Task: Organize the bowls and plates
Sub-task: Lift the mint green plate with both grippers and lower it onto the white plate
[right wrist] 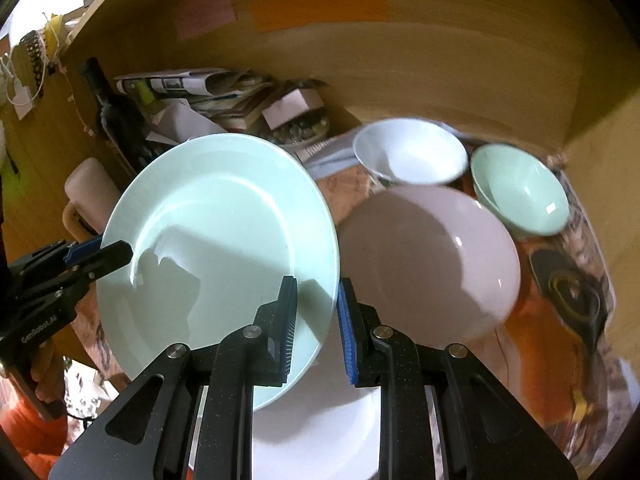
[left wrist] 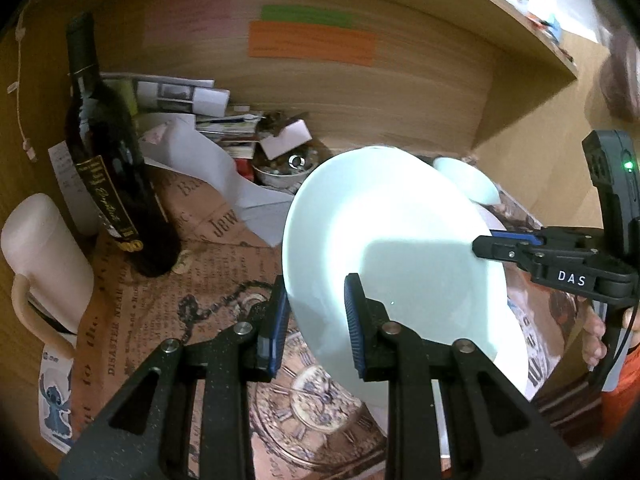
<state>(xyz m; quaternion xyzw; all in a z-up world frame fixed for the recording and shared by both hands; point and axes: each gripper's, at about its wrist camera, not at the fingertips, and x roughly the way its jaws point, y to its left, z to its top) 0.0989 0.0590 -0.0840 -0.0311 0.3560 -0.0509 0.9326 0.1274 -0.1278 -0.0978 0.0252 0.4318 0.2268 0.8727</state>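
A pale green plate (left wrist: pixel 400 240) hangs tilted above the desk, held by both grippers at opposite rims. My left gripper (left wrist: pixel 316 320) is shut on its left rim, and it appears in the right wrist view as the left gripper (right wrist: pixel 112 250). My right gripper (right wrist: pixel 318 320) is shut on the right rim of the plate (right wrist: pixel 216 240) and shows in the left wrist view as the right gripper (left wrist: pixel 486 242). On the desk lie a pink plate (right wrist: pixel 428 264), a white bowl (right wrist: pixel 412 152), a green bowl (right wrist: pixel 520 192) and a white plate (right wrist: pixel 320 432) below the fingers.
A dark wine bottle (left wrist: pixel 108 168) and a pale mug (left wrist: pixel 44 256) stand at the left. Papers, books and a small dish of odds (left wrist: pixel 280 172) crowd the back. Wooden walls (left wrist: pixel 360 92) close in the desk behind and at the sides. A printed paper mat (left wrist: pixel 208 280) covers the desk.
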